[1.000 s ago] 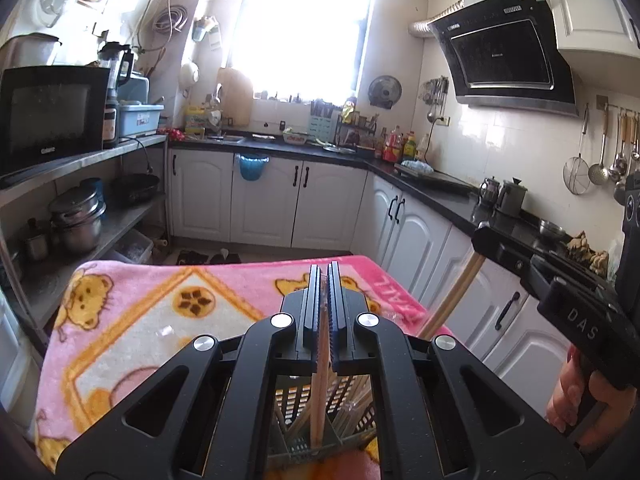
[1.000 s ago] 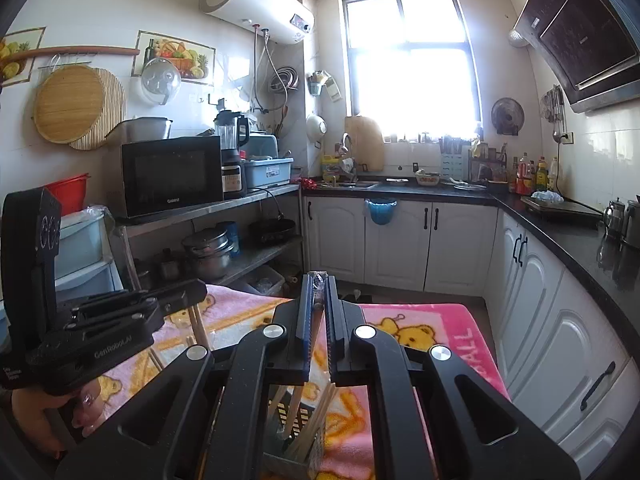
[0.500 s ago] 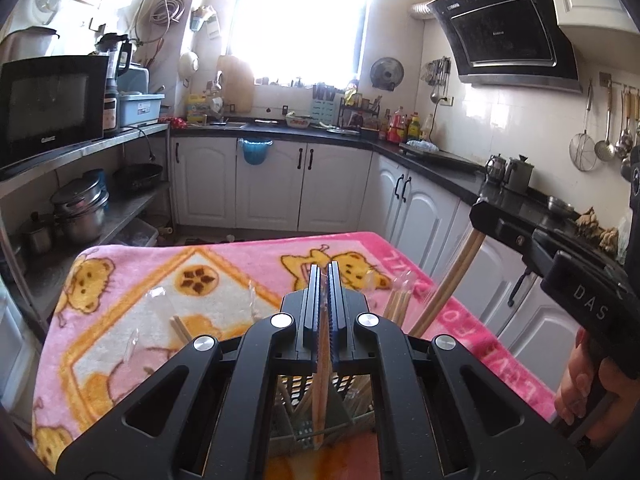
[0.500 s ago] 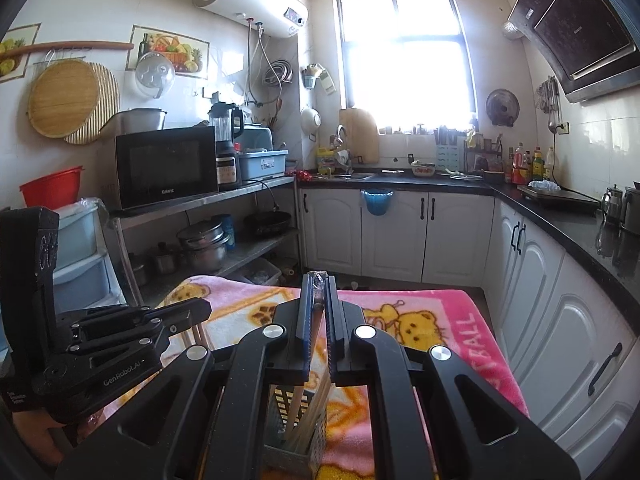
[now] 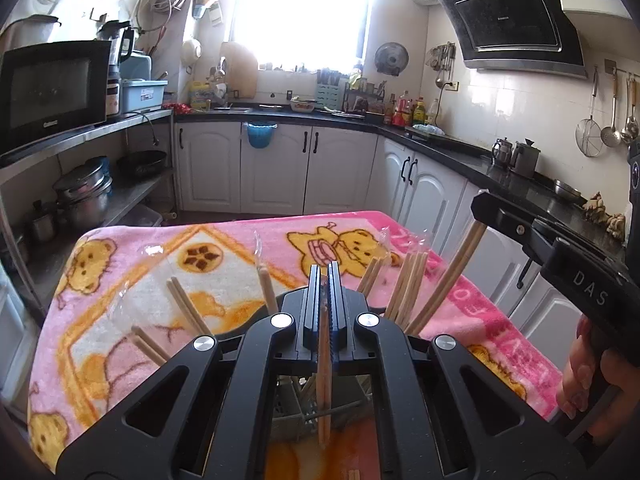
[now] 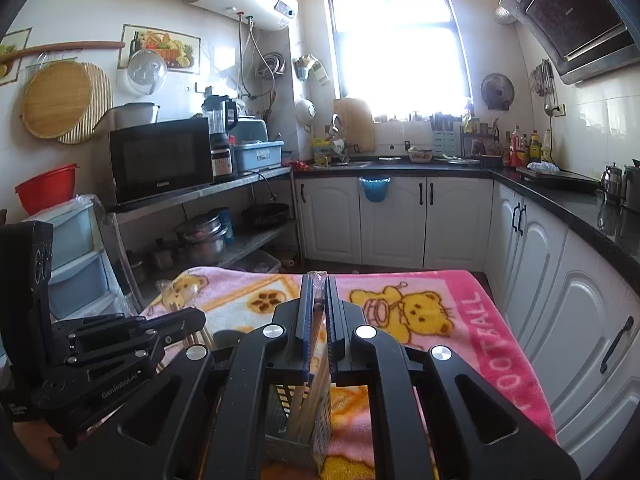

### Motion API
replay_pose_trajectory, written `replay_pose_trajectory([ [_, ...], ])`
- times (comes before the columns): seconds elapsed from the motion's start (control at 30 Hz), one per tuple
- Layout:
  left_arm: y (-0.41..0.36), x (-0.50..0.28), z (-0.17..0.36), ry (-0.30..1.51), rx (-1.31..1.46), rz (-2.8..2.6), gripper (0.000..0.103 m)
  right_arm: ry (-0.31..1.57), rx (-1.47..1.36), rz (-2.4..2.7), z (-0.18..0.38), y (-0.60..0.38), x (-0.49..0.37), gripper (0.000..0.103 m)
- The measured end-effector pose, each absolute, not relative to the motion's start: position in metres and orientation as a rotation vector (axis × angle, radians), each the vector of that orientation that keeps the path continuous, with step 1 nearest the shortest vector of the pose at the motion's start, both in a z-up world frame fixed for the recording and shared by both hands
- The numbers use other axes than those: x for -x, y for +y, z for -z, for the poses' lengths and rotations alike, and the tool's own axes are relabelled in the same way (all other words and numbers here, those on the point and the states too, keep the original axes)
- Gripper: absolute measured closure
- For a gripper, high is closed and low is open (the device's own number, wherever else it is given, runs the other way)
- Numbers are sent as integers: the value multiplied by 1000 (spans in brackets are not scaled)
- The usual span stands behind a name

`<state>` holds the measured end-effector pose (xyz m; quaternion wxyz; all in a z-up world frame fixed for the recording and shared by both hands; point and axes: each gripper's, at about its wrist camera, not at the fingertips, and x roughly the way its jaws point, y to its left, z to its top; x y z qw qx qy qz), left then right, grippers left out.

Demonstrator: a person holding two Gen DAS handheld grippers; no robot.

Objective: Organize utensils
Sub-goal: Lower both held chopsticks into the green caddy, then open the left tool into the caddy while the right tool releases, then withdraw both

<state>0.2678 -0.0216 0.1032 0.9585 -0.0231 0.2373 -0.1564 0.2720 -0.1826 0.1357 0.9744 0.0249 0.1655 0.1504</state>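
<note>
A wooden chopstick (image 5: 323,376) stands upright over the grey slotted utensil holder (image 6: 296,428), clamped in the left claw (image 5: 324,280). The right claw (image 6: 316,292) is clamped on a second chopstick (image 6: 308,396) over the same holder, which rests on the pink bear-print blanket (image 5: 120,280) covering the surface.

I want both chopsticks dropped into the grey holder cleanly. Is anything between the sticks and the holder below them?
Nothing visible blocks them. The left gripper holds its chopstick with the tip already inside the holder; the right gripper holds its chopstick into the same holder.
</note>
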Motion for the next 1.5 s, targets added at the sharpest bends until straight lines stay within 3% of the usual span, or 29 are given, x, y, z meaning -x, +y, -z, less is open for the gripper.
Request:
replay_pose_trajectory([
  [0.2, -19, -267, -101, 486, 48, 304, 101, 357, -63, -302, -128, -188, -270, 95],
  [0.33, -18, -265, -101, 485, 50, 302, 101, 370, -69, -306, -125, -193, -266, 84],
  [1.07, -9, -251, -104, 507, 56, 265, 101, 414, -51, -301, -117, -203, -239, 61],
  [1.5, 1, -228, -106, 517, 72, 239, 61, 438, -19, -319, -115, -202, -224, 47],
])
